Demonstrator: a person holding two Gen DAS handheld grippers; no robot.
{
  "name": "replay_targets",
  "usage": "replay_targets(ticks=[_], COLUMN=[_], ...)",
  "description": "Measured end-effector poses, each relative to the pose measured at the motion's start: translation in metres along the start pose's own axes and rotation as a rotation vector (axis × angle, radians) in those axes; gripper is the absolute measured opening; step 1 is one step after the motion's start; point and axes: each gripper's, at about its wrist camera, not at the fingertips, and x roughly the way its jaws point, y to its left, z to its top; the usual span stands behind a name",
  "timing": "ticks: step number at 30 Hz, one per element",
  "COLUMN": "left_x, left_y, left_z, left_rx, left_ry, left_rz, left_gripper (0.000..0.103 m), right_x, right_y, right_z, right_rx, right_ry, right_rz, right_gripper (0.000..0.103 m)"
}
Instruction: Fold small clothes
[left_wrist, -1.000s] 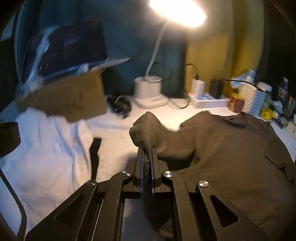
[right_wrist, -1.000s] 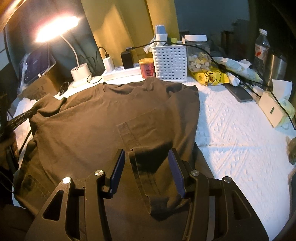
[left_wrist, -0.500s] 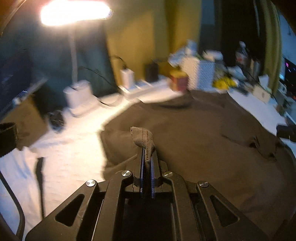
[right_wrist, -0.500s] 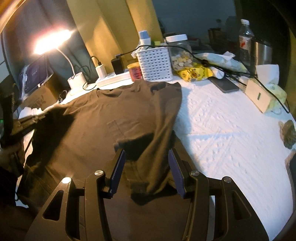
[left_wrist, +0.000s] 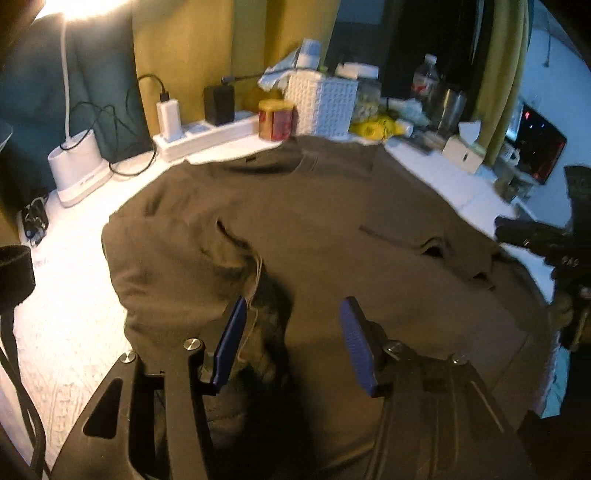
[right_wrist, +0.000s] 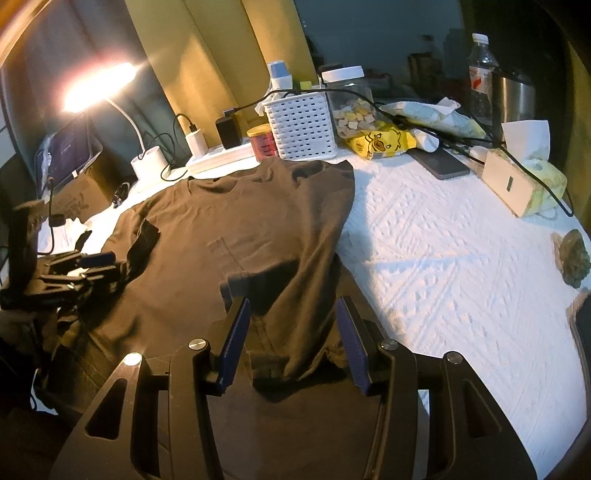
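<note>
A dark brown T-shirt (left_wrist: 332, 229) lies spread on the white-covered table, collar toward the far clutter; it also shows in the right wrist view (right_wrist: 240, 236). Both sleeves lie folded inward onto the body. My left gripper (left_wrist: 291, 321) is open just above the folded left sleeve (left_wrist: 236, 258), holding nothing; it shows in the right wrist view (right_wrist: 88, 266) too. My right gripper (right_wrist: 291, 325) is open over the folded right side of the shirt, empty. It appears at the right edge of the left wrist view (left_wrist: 532, 236).
Along the far edge stand a lit desk lamp (right_wrist: 147, 162), a power strip with chargers (right_wrist: 218, 155), a red can (right_wrist: 264, 142), a white basket (right_wrist: 301, 125), a jar, snack bags, bottles and a tissue box (right_wrist: 524, 184). White tablecloth (right_wrist: 461, 280) lies bare on the right.
My left gripper carried the left sleeve inward over the shirt, then opened and let it drop. My right gripper stayed open; the right side of the shirt now lies folded inward.
</note>
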Motion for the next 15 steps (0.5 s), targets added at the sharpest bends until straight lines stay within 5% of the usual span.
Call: replay_targets(ticks=[9, 15], left_x=[0.042, 0.064], left_y=[0.019, 0.019], left_z=[0.021, 0.029], left_rx=[-0.040, -0.080], left_ry=[0.067, 0.086], left_rz=[-0.003, -0.122], left_gripper=[0.053, 0.053], right_x=[0.004, 0.004], right_y=[0.000, -0.007], right_z=[0.002, 0.002], right_rx=[0.004, 0.022], right_ry=[0.004, 0.002], right_rz=[0.002, -0.012], right_gripper=[0.052, 0.052])
